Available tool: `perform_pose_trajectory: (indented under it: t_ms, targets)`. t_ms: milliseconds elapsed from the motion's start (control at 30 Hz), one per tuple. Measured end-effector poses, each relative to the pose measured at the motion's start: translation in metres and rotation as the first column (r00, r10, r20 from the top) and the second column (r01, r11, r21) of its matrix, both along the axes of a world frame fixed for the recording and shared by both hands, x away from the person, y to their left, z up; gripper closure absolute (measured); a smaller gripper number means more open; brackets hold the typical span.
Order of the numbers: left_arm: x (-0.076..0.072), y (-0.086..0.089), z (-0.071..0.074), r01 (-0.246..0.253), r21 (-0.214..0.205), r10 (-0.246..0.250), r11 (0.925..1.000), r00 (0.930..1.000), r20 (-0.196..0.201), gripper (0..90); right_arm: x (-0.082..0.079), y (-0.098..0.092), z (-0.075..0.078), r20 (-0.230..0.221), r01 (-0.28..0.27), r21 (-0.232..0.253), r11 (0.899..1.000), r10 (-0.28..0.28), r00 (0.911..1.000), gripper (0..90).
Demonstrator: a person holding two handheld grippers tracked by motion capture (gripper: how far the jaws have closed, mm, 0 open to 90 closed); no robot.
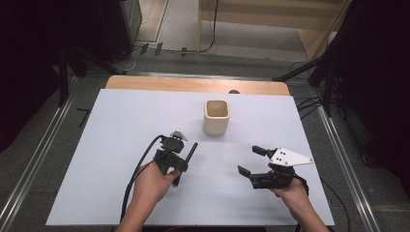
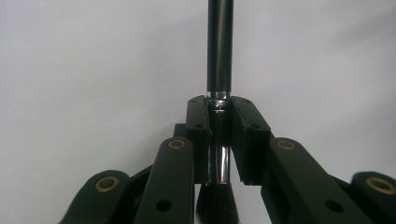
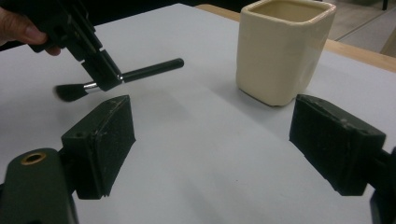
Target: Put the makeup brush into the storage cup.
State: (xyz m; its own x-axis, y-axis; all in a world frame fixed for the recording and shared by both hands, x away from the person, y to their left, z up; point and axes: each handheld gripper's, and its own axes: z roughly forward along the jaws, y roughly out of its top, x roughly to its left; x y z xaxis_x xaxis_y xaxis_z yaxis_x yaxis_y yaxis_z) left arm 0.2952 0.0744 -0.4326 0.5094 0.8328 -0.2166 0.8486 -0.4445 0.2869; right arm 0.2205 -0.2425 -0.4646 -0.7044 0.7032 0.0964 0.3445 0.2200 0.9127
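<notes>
we hold a makeup brush (image 3: 116, 77) in our left gripper (image 1: 175, 162), its fingers (image 2: 198, 135) clamped on the shiny metal ferrule, just where the bristles meet the handle. the brush hangs above the white surface (image 1: 121, 145), roughly level, its handle pointing toward the cream ceramic cup (image 1: 216, 117), which stands upright a little farther back. our right gripper (image 1: 251, 162) waits off to the side with its fingers (image 3: 100, 140) wide apart and nothing between them. the likely trouble, as we judge it, is the grip itself: the ferrule is smooth and round, so the brush could swivel or slide when we tilt it upright, and the handle tip might then catch the cup's rim and tip or push the cup, since nothing steadies it. the brush itself is slim, with a long glossy black handle, a short chrome band and a soft dark tuft of bristles, light and easy to knock askew.
</notes>
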Motion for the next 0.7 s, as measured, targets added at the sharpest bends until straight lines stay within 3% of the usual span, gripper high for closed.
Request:
perform_pose_trajectory:
  t_ms: [167,267,400,533,567,700]
  targets:
    - [0.007,0.013,0.008,0.028,-0.012,-0.028,0.9995,0.9992,0.028,78.8,0.0,0.0,-0.001,-0.005,-0.004,-0.001,1.0,0.004,1.0,14.7]
    - [0.011,0.021,0.013,0.057,-0.042,-0.056,0.9975,0.9978,0.036,78.8,0.0,0.0,-0.001,-0.006,-0.005,-0.004,1.0,0.005,1.0,14.7]
    - [0.015,0.025,0.012,0.084,-0.055,-0.083,0.995,0.9963,0.023,78.8,0.0,0.0,-0.002,-0.012,-0.006,-0.005,1.0,0.006,0.9999,14.6]
    - [0.021,0.027,0.006,0.139,-0.08,-0.139,0.987,0.9902,-0.002,78.8,-0.001,0.0,-0.003,-0.021,-0.013,-0.011,1.0,0.013,0.9997,14.6]
    - [0.024,0.03,0.004,0.163,-0.099,-0.165,0.9817,0.9863,-0.013,78.8,-0.001,0.0,-0.003,-0.025,-0.013,-0.01,1.0,0.013,0.9996,14.6]
    - [0.028,0.035,0.004,0.189,-0.128,-0.192,0.9737,0.9813,-0.015,78.8,-0.001,-0.001,-0.004,-0.032,-0.008,-0.013,1.0,0.008,0.9995,14.6]
